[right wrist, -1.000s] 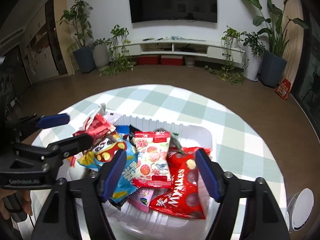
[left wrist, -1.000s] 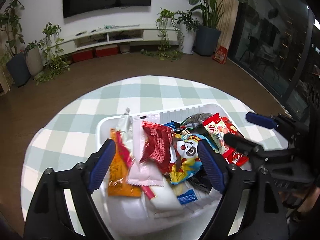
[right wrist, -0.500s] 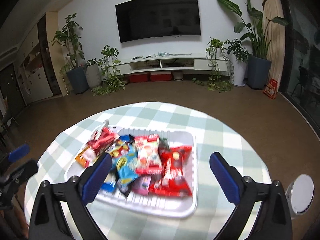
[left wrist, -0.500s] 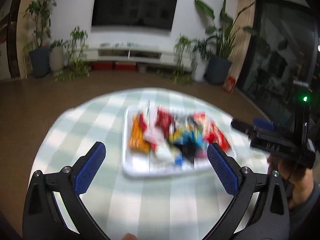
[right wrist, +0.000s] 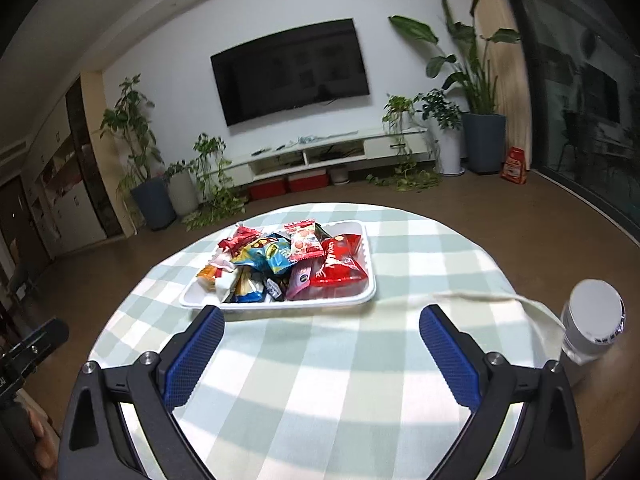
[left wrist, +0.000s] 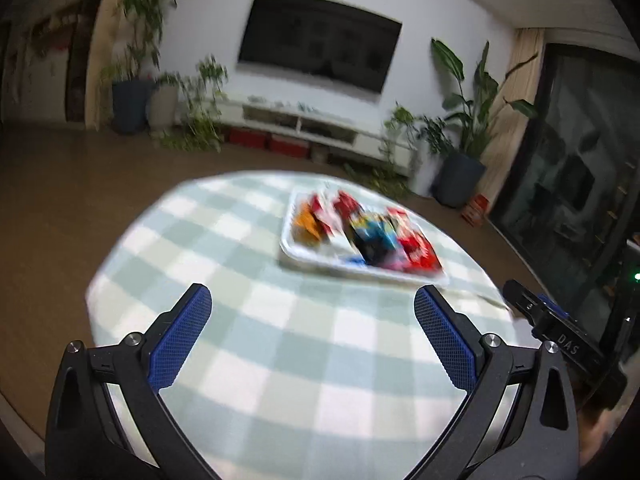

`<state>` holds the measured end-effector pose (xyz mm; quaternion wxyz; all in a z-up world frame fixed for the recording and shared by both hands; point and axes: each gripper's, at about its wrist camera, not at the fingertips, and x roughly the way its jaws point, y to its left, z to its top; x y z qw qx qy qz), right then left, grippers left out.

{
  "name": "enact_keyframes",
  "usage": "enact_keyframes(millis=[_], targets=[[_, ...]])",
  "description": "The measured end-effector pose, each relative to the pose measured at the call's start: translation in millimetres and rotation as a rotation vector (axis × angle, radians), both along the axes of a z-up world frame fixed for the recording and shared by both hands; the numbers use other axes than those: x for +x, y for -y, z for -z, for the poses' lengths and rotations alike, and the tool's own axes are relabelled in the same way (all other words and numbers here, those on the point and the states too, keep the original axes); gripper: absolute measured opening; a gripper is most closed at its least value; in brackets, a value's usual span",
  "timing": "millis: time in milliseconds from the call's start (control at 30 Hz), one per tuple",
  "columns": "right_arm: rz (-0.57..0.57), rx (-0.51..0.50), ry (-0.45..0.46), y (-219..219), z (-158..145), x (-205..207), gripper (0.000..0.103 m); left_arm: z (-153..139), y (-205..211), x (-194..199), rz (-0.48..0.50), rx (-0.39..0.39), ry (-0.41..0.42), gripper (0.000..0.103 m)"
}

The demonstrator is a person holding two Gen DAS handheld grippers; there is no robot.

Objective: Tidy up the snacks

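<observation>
We've pulled both grippers, left (left wrist: 310, 336) and right (right wrist: 320, 354), wide open and empty, back from the tray (right wrist: 362, 298); snacks (right wrist: 280, 262) look sorted.

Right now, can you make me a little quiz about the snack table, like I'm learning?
1. True or false: the right gripper holds a snack.
2. Where are the snacks? A) scattered on the cloth B) piled in the white tray C) on the floor
3. What colour is the big packet at the pile's right end?

Key: 1 false, both it and the left gripper are open and empty; 2 B; 3 red.
</observation>
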<state>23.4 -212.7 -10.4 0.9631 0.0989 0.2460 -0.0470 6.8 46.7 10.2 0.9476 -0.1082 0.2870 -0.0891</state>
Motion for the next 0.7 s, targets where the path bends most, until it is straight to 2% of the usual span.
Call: enact_keyframes(millis=[100, 267, 367, 533, 700], targets=[[0.001, -0.046, -0.015, -11, -1, -18, 0.101, -2, 10, -8, 0.001, 0.105, -0.020, 0.103], [-0.024, -0.110, -0.040, -31, -8, -34, 0.101, -6, 28, -25, 0.037, 0.209, -0.029, 0.103], [-0.017, -0.153, -0.052, -41, -15, -41, 0.102, -7, 32, -25, 0.029, 0.221, -0.043, 0.103], [0.020, -0.179, -0.067, -46, -26, -50, 0.103, -12, 22, -28, -0.009, 0.173, -0.057, 0.103], [0.017, -0.192, -0.064, -50, -29, -54, 0.103, -18, 18, -34, -0.030, 0.200, -0.040, 0.103]])
